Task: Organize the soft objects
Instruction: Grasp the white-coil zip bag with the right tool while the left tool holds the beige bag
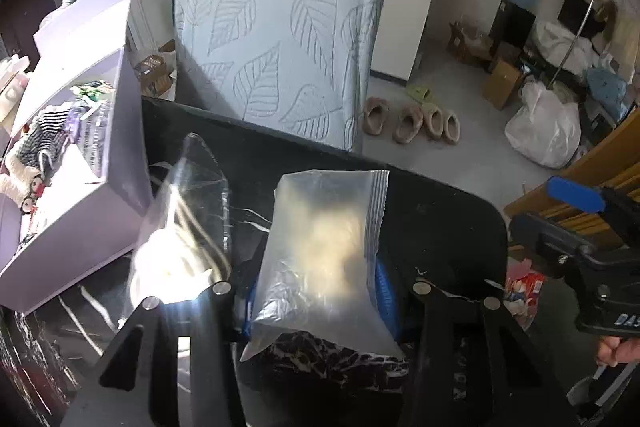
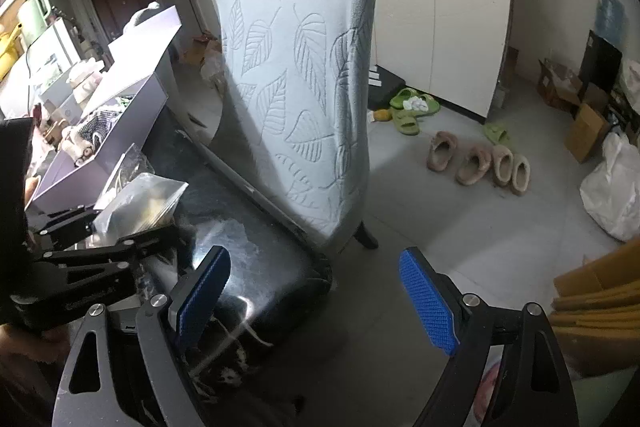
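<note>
Two claws here. Left gripper is pinching a zip bag w/ something pale & soft inside, just over the black table. Right gripper is wide apart, holding nothing. Bag looks slippery, so it could slide out b4 reaching the white box.

daylight is cast from the left, and a blown-out glare patch is thrown on the crinkled plastic bag in the left wrist view. the black marble table is streaked with reflections. both pictures are bent by fisheye distortion, darkened at the corners, and slightly softened.
</note>
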Available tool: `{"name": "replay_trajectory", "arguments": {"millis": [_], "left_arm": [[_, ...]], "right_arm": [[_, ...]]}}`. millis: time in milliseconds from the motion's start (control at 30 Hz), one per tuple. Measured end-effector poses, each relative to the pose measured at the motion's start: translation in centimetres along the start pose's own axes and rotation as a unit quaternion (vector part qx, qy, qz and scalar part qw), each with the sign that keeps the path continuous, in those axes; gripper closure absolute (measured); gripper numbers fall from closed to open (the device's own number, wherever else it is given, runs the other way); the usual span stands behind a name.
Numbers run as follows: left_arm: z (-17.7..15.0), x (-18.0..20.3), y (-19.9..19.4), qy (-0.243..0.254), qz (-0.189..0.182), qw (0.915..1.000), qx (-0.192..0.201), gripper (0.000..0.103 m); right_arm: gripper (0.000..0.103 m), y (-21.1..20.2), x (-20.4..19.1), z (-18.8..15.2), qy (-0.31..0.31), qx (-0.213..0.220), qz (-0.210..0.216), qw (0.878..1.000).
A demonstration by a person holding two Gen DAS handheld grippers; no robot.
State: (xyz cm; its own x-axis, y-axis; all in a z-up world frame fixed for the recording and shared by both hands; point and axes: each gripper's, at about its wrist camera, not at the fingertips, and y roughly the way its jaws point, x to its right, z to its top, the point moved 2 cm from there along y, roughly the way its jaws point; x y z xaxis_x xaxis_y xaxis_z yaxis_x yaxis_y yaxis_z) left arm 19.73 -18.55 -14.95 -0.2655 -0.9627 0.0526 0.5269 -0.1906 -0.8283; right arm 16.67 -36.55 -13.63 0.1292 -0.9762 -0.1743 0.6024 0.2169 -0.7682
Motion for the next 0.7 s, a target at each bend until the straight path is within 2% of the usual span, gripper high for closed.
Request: {"name": "replay_trajectory", "arguments": {"millis": [200, 400, 700], "left_arm": [[0.0, -1.1, -3.1, -0.022, -0.006, 0.9993, 0.03, 0.057], [-1.0, -3.7, -5.5, -0.041, 0.018, 0.998, 0.045, 0.057], [-3.8, -9.3, -6.7, -0.096, 0.064, 0.9924, 0.043, 0.057]], "right_arm": [[0.015, -0.1, -0.9, 0.1, -0.002, 0.004, 0.016, 1.0], [0.015, 0.1, -3.4, 0.6, -0.017, 0.008, 0.039, 0.999], [0.015, 2.1, -8.7, 1.4, -0.052, -0.004, 0.085, 0.995]]}}
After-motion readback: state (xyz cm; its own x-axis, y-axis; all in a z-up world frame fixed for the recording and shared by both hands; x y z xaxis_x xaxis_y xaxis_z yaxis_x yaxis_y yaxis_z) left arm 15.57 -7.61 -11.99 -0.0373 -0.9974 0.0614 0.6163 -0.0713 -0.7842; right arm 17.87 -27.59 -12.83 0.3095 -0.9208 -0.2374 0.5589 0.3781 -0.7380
